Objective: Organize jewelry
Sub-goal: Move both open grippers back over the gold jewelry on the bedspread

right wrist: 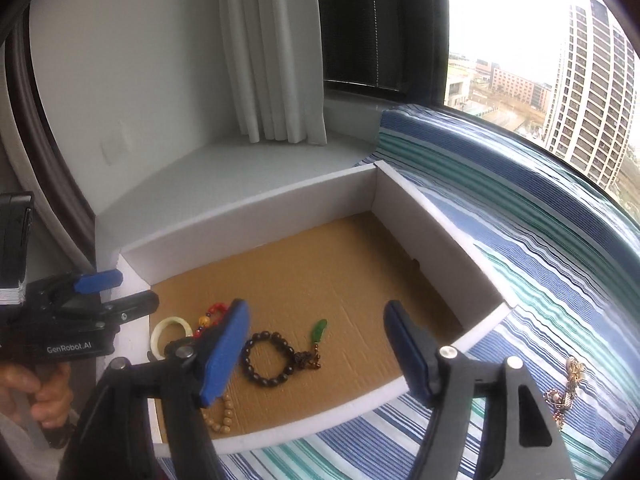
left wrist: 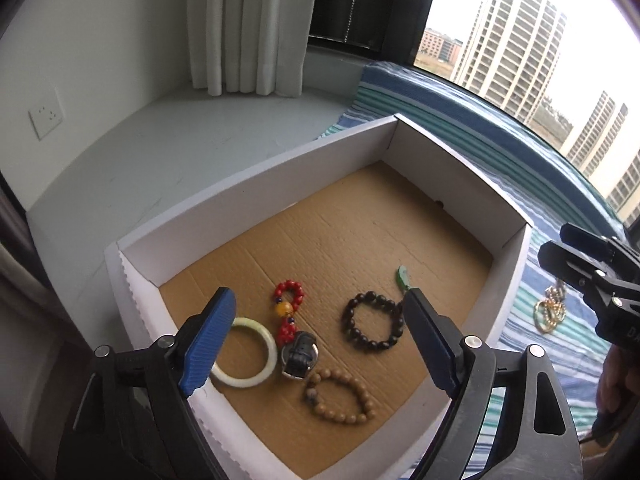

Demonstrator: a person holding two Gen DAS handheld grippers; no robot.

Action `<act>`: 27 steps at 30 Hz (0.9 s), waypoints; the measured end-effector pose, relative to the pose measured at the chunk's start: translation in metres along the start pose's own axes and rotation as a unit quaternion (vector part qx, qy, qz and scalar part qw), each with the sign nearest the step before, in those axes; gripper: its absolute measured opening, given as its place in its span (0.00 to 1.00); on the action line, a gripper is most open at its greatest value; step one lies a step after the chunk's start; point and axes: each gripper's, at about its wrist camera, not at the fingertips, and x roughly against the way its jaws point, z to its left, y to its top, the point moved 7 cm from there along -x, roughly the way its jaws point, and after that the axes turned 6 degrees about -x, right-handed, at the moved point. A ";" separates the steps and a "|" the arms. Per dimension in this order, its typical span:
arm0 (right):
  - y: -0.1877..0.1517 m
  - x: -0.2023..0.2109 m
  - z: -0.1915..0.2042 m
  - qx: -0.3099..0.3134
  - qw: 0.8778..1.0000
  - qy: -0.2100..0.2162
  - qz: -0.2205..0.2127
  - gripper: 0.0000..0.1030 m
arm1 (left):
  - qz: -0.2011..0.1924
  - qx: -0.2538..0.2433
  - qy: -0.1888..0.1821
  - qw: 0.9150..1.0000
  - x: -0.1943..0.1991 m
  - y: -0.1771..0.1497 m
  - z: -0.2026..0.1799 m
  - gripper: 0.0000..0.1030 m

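Striped bedding point(right wrist: 520, 240) by a high window carries a white box point(left wrist: 256, 184) with a cardboard floor. Both pairs of fingers stand wide, gripping nothing: the left gripper point(left wrist: 320, 340) hangs over a pale bangle point(left wrist: 244, 352), red bead string point(left wrist: 288, 300), watch point(left wrist: 298, 356) and tan bracelet point(left wrist: 340, 396); the right gripper point(right wrist: 316, 356) over a dark bracelet point(right wrist: 270, 358). Gold jewelry point(right wrist: 568, 388) lies outside, on the bedding.

White curtain point(left wrist: 244, 28), striped cloth point(right wrist: 520, 232), perhaps a wall socket point(left wrist: 46, 118).

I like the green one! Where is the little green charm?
The green charm lies inside the box, in both views just right of the dark bead bracelet.
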 end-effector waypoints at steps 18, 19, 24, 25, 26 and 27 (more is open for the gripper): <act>-0.171 0.050 -0.149 -0.087 0.985 -0.147 0.027 0.75 | -0.029 -0.103 -0.044 0.993 0.041 -0.085 -0.139 0.93; -0.184 0.054 -0.163 -0.103 0.982 -0.157 0.030 0.75 | -0.026 -0.109 -0.049 0.993 0.040 -0.090 -0.148 0.93; -0.245 0.085 -0.216 -0.190 0.960 -0.202 0.033 0.75 | 0.005 -0.136 -0.070 0.988 0.026 -0.117 -0.185 0.93; -0.255 0.092 -0.224 -0.205 0.956 -0.209 0.029 0.75 | 0.011 -0.142 -0.071 0.987 0.023 -0.122 -0.190 0.93; -0.263 0.100 -0.231 -0.217 0.951 -0.217 0.025 0.75 | 0.017 -0.147 -0.072 0.986 0.021 -0.126 -0.195 0.93; -0.274 0.107 -0.237 -0.227 0.947 -0.225 0.021 0.75 | 0.022 -0.151 -0.073 0.986 0.019 -0.131 -0.199 0.93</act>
